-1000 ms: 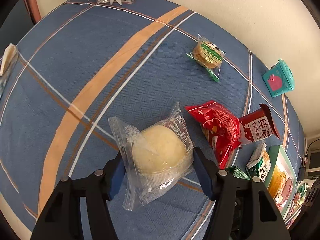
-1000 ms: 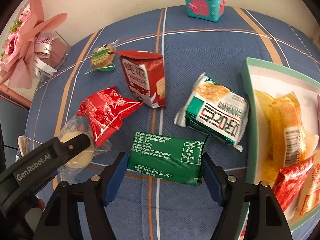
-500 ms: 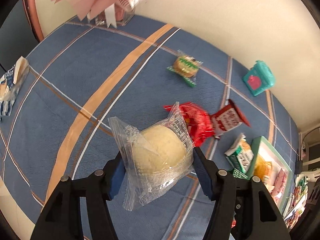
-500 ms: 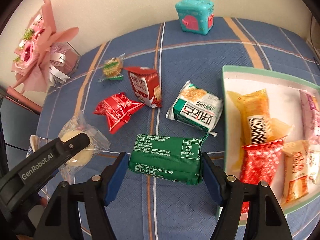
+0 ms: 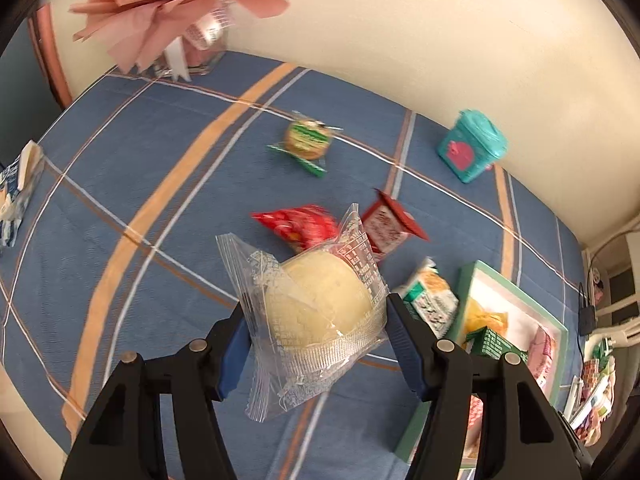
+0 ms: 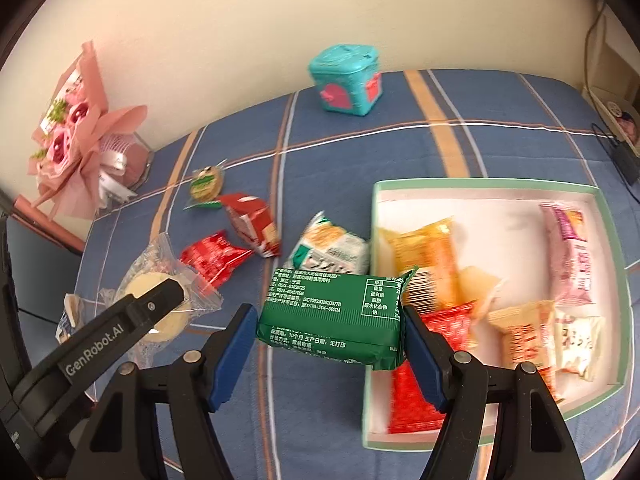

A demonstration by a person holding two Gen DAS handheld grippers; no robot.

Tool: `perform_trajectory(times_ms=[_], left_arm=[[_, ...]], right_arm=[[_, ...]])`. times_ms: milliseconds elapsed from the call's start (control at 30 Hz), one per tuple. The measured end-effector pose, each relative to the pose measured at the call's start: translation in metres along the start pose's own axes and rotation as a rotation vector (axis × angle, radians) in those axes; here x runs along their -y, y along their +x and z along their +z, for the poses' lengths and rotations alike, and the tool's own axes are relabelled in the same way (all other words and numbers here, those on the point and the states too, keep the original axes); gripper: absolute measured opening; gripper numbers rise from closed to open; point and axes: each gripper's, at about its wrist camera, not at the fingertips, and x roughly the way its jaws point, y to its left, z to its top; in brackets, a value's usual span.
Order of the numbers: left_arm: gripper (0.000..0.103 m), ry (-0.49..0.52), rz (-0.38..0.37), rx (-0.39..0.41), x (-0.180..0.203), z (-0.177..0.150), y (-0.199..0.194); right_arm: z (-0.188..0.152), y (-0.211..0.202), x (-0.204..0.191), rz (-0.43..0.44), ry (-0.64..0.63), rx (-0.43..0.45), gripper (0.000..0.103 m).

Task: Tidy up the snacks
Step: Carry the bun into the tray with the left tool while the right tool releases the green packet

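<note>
My left gripper [image 5: 316,340] is shut on a pale round bun in a clear wrapper [image 5: 316,312], held above the blue plaid tablecloth. In the right wrist view the same bun [image 6: 160,296] shows behind the left gripper's finger. My right gripper [image 6: 328,348] is shut on a green snack packet [image 6: 332,312], lifted beside the left rim of the green-edged white tray [image 6: 496,186]. The tray holds several wrapped snacks. Loose on the cloth lie a red packet [image 6: 212,258], a red-and-white packet [image 6: 252,222], a green-and-white packet [image 6: 332,246] and a small round biscuit [image 6: 206,186].
A teal toy chest [image 6: 346,80] stands by the far wall. A pink paper bouquet in a glass vase [image 6: 80,140] fills the back left corner. A blue-and-white wrapper [image 5: 18,188] lies at the cloth's left edge. Cables and shelves sit past the table's right side.
Both grippers have risen with their snacks, so the table looks smaller and farther. The tray has come more fully into the right wrist view. Neither grip has changed.
</note>
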Motion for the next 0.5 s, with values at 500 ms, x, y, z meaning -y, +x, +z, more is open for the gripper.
perform_trajectory(times_ms=[500], left_arm=[[0.065,0.083,-0.016,0.020,0.056,-0.010,-0.002]], right_arm=[[0.015,-0.024,0.067,-0.001,0.133,0.050,0.074]])
